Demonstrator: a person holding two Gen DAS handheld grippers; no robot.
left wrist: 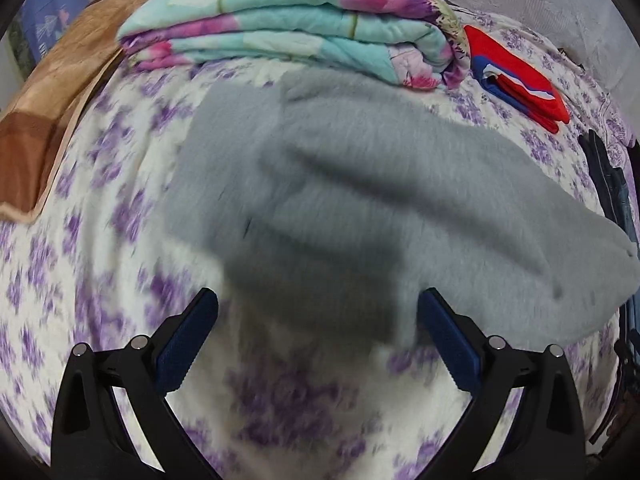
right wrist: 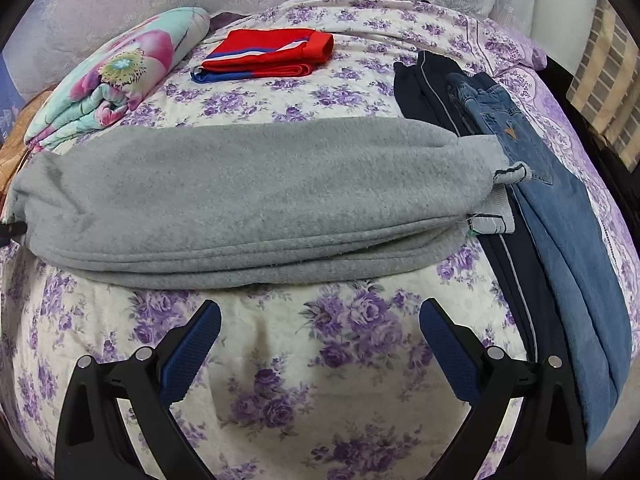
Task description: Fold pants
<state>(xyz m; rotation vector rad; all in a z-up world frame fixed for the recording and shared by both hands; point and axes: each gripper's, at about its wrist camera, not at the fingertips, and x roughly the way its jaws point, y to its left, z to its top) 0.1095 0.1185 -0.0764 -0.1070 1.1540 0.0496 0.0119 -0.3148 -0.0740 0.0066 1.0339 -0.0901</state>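
Observation:
Grey fleece pants (right wrist: 248, 196) lie folded lengthwise across the bed, legs stacked, cuffs (right wrist: 490, 220) at the right end over the dark clothes. In the left wrist view the pants (left wrist: 360, 200) look blurred and fill the middle. My left gripper (left wrist: 318, 312) is open and empty, just above the near edge of the pants. My right gripper (right wrist: 320, 320) is open and empty over the bedspread, a little short of the pants' near edge.
The bed has a white bedspread with purple flowers (right wrist: 280, 360). A folded floral quilt (right wrist: 116, 76) lies at the back left, folded red and blue shorts (right wrist: 272, 54) at the back, jeans (right wrist: 560, 216) on dark pants (right wrist: 424, 80) at the right. A brown blanket (left wrist: 60, 92) lies far left.

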